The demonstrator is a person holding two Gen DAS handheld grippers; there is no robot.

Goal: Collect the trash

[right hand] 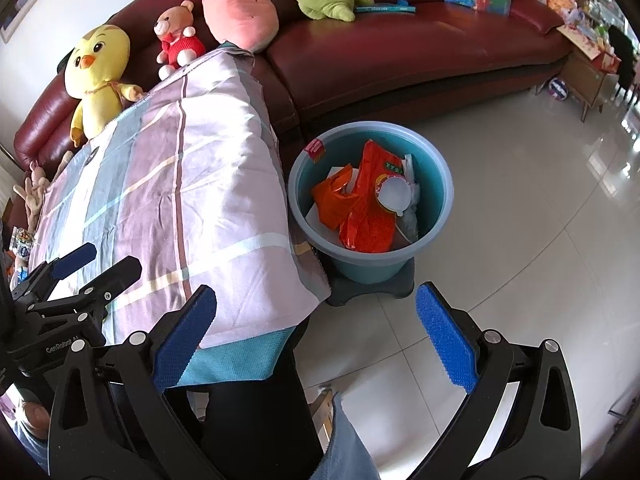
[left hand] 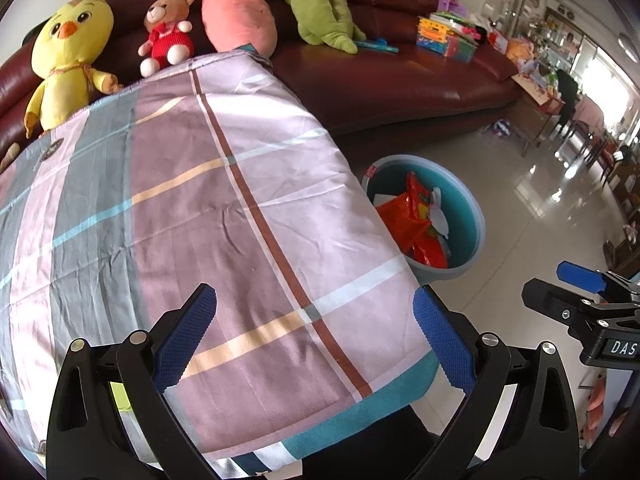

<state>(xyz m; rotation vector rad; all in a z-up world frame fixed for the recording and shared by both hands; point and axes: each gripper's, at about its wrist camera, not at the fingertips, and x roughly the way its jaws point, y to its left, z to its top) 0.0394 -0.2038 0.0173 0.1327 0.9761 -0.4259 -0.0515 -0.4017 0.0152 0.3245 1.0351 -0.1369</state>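
We are holding both grippers, left gripper [left hand: 315, 338] and right gripper [right hand: 316, 336], with jaws apart and empty; the overhanging cloth [right hand: 180, 184] is risking snagging near the bucket [right hand: 440, 216].

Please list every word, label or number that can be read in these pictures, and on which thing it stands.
"DAS": white letters, cut off at the frame edge, on the right gripper.
"CenRobot A": cut off, on the left gripper.
Print on the orange wrapper and red label on the bucket: too blurred.
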